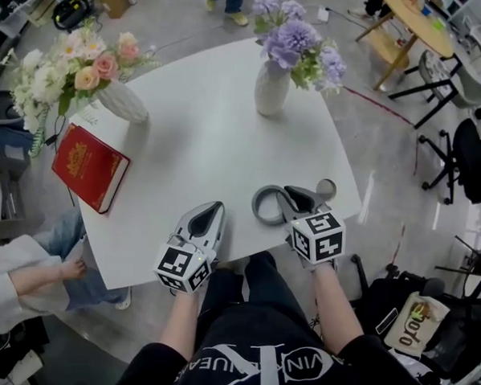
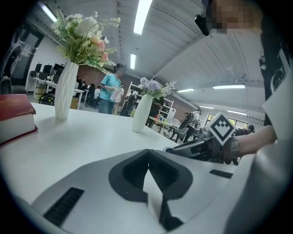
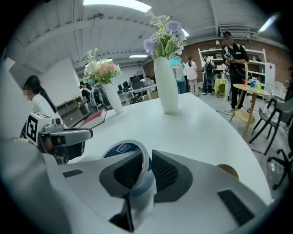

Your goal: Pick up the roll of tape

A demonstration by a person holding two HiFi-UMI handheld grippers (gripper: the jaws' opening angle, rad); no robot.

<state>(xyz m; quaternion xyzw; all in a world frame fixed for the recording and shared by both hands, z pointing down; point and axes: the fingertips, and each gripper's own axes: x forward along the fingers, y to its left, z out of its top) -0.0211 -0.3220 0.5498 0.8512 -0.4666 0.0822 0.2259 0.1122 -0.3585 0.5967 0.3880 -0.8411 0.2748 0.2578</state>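
The roll of tape [image 1: 258,203] is a pale ring lying near the front edge of the white table [image 1: 219,138]. My right gripper [image 1: 292,200] reaches it from the right. In the right gripper view the roll [image 3: 120,148] shows a blue label. Its wall stands between the two dark pads, one pad inside the ring and one outside, both pressing on it, so the right gripper [image 3: 147,157] is shut on the tape. My left gripper [image 1: 214,208] rests to the left of the roll, apart from it. Its tips meet and hold nothing [image 2: 149,155].
A red book [image 1: 89,168] lies at the table's left edge. A white vase of purple flowers [image 1: 272,89] stands at the back, a vase of pink flowers [image 1: 121,101] at the far left. A small brown disc [image 1: 327,187] lies by the right edge. A person's arm [image 1: 27,281] is at lower left.
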